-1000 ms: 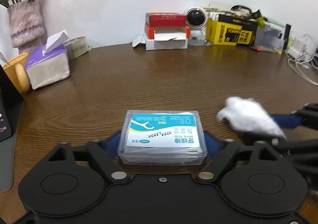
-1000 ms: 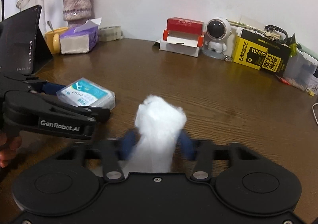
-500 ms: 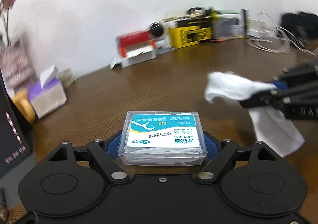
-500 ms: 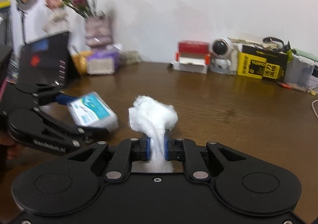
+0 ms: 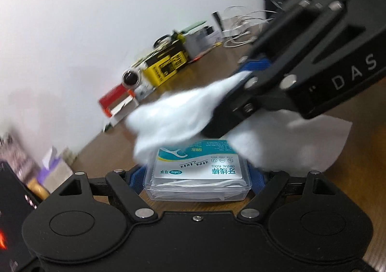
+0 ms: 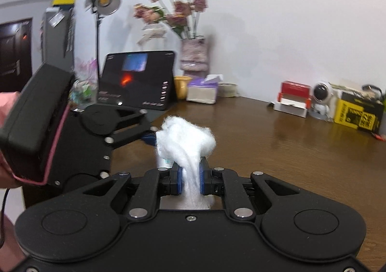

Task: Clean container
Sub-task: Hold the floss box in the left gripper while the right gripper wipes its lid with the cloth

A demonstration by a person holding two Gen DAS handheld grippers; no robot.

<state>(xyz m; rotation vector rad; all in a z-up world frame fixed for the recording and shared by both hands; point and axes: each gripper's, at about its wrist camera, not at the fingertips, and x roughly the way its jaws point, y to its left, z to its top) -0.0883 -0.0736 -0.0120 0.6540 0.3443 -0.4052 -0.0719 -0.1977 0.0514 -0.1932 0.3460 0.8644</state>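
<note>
My right gripper is pinched tight on the soft white wipe, draped over the far edge of the box at twelve o'clock. My left gripper clamps its sides: light, slick plastic, so I'd press gently.

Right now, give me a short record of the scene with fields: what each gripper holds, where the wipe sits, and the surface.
left gripper: jaws shut on dental floss box
right gripper: jaws shut on white wipe
wipe position: draped over the box's far edge, label mostly uncovered
box state: lid closed, held above the wooden table
background: tablet, tissue pack
</note>
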